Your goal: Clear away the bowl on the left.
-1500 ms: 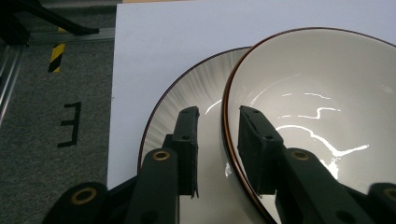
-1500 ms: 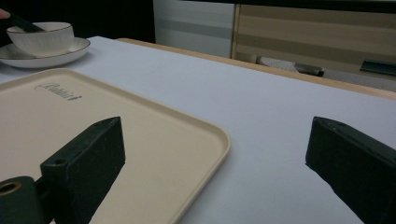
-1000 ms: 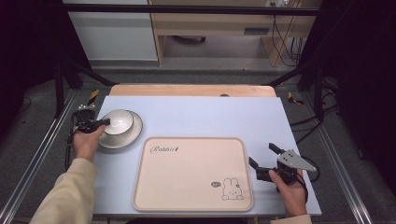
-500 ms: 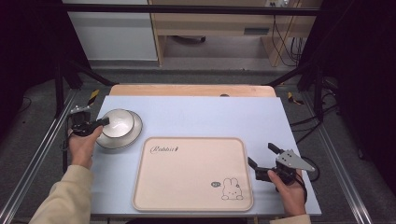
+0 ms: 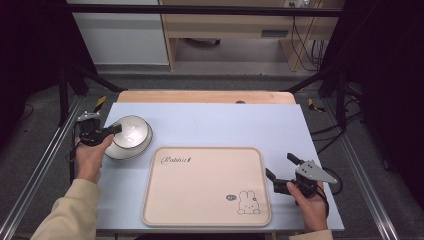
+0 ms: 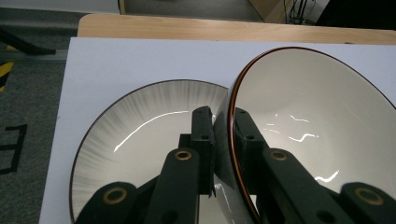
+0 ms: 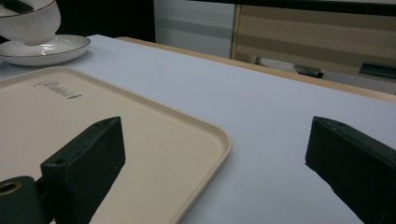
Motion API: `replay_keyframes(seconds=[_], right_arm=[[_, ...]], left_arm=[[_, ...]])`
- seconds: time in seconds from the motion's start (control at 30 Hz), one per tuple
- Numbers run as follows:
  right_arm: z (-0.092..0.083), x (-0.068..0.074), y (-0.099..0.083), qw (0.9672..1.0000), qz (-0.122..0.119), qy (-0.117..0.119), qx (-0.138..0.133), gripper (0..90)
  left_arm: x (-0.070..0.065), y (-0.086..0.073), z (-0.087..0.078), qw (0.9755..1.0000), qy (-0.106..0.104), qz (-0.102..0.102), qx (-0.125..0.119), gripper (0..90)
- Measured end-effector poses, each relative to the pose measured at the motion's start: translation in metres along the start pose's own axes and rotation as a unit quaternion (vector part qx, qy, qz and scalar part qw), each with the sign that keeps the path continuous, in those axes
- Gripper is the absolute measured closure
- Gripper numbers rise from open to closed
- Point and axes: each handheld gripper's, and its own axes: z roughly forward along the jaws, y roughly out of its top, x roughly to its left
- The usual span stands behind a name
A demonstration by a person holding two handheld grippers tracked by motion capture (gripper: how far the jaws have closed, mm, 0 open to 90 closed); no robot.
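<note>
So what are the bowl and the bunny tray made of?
The bowl looks like glazed ceramic: shiny highlights, a thin brown rim, and a hard edge pinched by the left gripper. The tray looks like matte beige plastic, smooth with a moulded raised lip, though I can't be sure.

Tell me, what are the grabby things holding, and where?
The left hand-held gripper pinches the white bowl by its brown rim, one jaw inside and one outside, above the plate. The right hand-held gripper is open and holds nothing.

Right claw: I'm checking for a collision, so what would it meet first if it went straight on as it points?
Probably nothing soon: the open right claw points across the bare pale blue table top, just off the beige tray's corner.
</note>
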Motion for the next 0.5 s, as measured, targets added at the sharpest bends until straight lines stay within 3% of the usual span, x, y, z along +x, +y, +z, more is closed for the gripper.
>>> replay_keyframes(seconds=[0.5], right_arm=[[0.0, 0.0, 0.0, 1.0, 0.0, -0.001, -0.001, 4.9]], left_arm=[[-0.029, 0.003, 0.008, 0.9992, -0.027, 0.027, 0.006, 81.3]])
